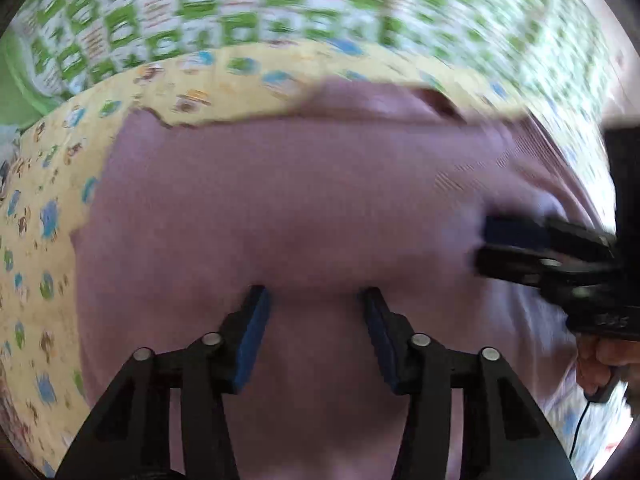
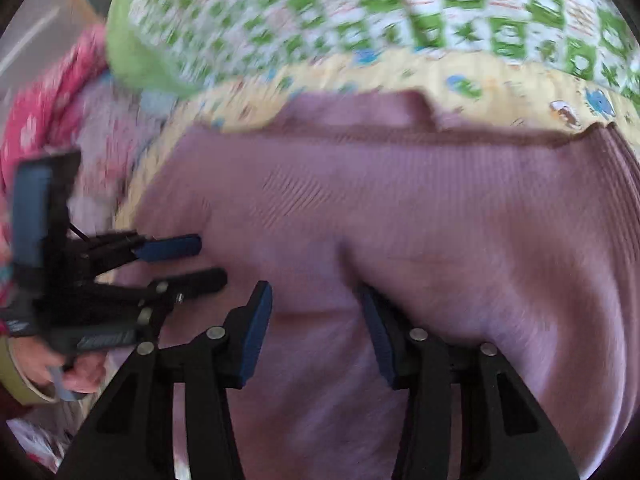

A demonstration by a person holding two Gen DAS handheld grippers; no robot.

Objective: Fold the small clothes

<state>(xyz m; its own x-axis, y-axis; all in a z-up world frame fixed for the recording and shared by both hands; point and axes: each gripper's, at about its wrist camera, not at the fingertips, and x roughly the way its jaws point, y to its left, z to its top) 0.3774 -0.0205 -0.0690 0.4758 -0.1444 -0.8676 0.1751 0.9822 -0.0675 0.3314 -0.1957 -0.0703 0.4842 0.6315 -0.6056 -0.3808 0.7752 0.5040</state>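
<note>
A mauve knitted garment (image 1: 280,200) lies spread on a yellow cartoon-print sheet (image 1: 48,184) and fills both views. My left gripper (image 1: 316,296) hovers over its near part, open, with only loose knit showing between the blue pads. My right gripper (image 1: 482,244) comes in from the right over the same garment. In the right wrist view the right gripper (image 2: 314,294) stands open above the garment (image 2: 440,220), its right finger close to a raised fold. The left gripper (image 2: 212,260) shows at the left, jaws apart at the garment's edge. Both views are blurred.
A green-and-white checked quilt (image 1: 200,0) lies beyond the yellow sheet (image 2: 500,80). Pink flowered clothing (image 2: 36,120) is piled at the left of the right wrist view. A person's hand (image 2: 80,372) grips the left gripper's handle; another hand (image 1: 596,364) holds the right one.
</note>
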